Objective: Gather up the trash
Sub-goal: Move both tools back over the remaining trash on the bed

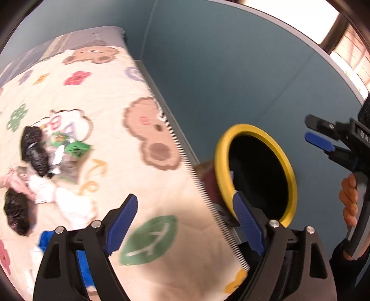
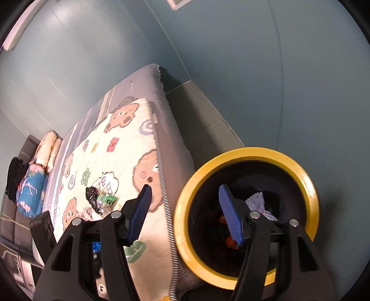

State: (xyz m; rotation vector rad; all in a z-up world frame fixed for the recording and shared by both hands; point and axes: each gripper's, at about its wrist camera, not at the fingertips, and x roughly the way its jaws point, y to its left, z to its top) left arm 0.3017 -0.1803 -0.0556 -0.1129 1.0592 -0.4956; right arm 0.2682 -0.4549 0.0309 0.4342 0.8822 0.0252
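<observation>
Nearby — yellow-rimmed bin (image 2: 309, 185) beside bed (image 2: 171, 129) | litter (image 1: 34, 148) on quilt (image 1: 111, 97)

Teal walls (image 2: 231, 58), quilted bed (image 2: 143, 143), bright window (image 1: 323, 20)

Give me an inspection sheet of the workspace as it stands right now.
Surface: bed with a cream quilt printed with bears and flowers, over a grey mattress.
Job's things: round black bin with a yellow rim on the floor beside the bed, lilac and orange scraps inside; crumpled black plastic bags, a green wrapper and white paper scraps lie on the quilt.
Clutter: blue item near the quilt's edge; pillows at the far end.
Grippers: left gripper open, nothing between the jaws; right gripper open, empty, over the bin's edge.
Cables: nothing seen.
Surroundings: teal walls.
</observation>
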